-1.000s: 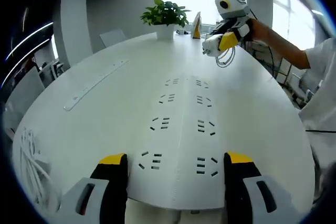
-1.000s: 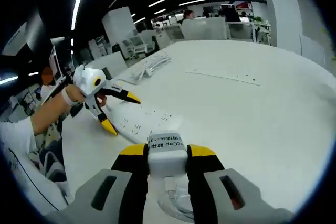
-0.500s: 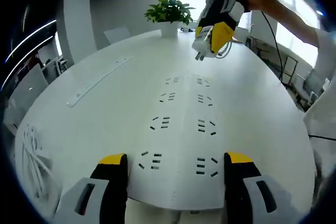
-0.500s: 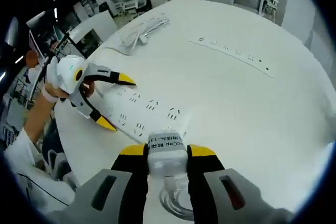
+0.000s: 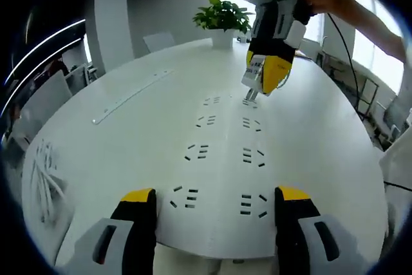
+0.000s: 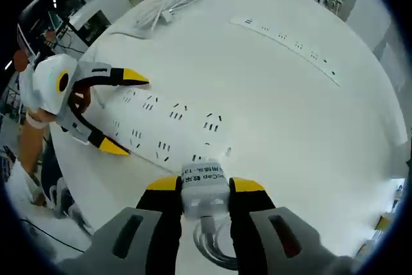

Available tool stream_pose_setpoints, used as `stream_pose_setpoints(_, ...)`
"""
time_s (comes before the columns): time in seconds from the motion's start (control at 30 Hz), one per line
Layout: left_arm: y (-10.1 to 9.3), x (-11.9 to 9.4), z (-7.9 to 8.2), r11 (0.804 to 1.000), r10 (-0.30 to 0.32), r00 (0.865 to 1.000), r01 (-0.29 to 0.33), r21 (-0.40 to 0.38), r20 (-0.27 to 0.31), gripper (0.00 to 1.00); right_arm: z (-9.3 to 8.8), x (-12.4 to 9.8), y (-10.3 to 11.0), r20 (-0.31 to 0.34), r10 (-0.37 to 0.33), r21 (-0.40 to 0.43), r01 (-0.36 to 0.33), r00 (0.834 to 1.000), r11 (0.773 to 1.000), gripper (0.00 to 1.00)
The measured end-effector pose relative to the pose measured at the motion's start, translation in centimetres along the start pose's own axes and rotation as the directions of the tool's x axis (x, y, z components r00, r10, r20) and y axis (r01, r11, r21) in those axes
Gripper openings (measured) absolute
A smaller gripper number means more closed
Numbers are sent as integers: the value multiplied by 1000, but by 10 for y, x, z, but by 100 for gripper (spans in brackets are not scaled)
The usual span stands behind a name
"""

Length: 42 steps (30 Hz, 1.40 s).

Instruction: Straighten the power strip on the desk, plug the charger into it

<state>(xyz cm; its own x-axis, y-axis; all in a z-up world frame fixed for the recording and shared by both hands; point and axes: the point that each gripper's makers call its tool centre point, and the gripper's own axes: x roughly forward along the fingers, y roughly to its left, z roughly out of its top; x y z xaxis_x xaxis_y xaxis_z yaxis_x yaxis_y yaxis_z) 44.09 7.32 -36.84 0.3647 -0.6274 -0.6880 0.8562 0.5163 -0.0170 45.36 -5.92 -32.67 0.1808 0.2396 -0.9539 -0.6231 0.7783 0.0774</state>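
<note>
My right gripper (image 6: 205, 191) clamped on the white charger (image 6: 205, 186), prongs just above the power strip (image 5: 222, 159), my left gripper (image 5: 212, 201) jaws apart astride the strip's near end on the white desk (image 5: 116, 140)

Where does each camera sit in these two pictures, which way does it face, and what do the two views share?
Left gripper view: rides on the left tongs, facing along the power strip toward a potted plant; its open jaws straddle the strip's near end, and the person's forearm shows.
Right gripper view: rides on the right tongs, facing down at the white table; its jaws grip the charger over the strip's far end.
Shared: the power strip, the table, both tongs, a second long strip and a cable bundle.
</note>
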Motion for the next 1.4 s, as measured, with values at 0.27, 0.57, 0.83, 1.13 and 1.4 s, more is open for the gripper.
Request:
stream_pose_setpoints(0.27, -3, -1, 0, 999, 28, 1000, -28, -29, -1, 75, 2, 1, -1, -55, -46, -19, 45, 997, 999, 27)
stream_pose_setpoints(0.57, -2, 2, 0, 998, 51, 999, -51, -47, 4, 75, 4, 1, 0, -109, -115, 13, 117, 987, 993, 26)
stream_pose_setpoints(0.83, 0, 5, 1, 995, 79, 996, -77, -60, 47, 75, 9, 0, -3, -128, -168, -11, 168, 977, 986, 26)
stream_pose_setpoints(1.13, 1, 7, 1, 996, 75, 996, -73, -53, 54, 75, 1, 1, -3, -162, -160, 46, 169, 974, 984, 26)
stream_pose_setpoints(1.4, 0, 8, 4, 996, 78, 994, -74, -55, 71, 74, -6, 2, -2, -156, -154, 53, 164, 976, 985, 26)
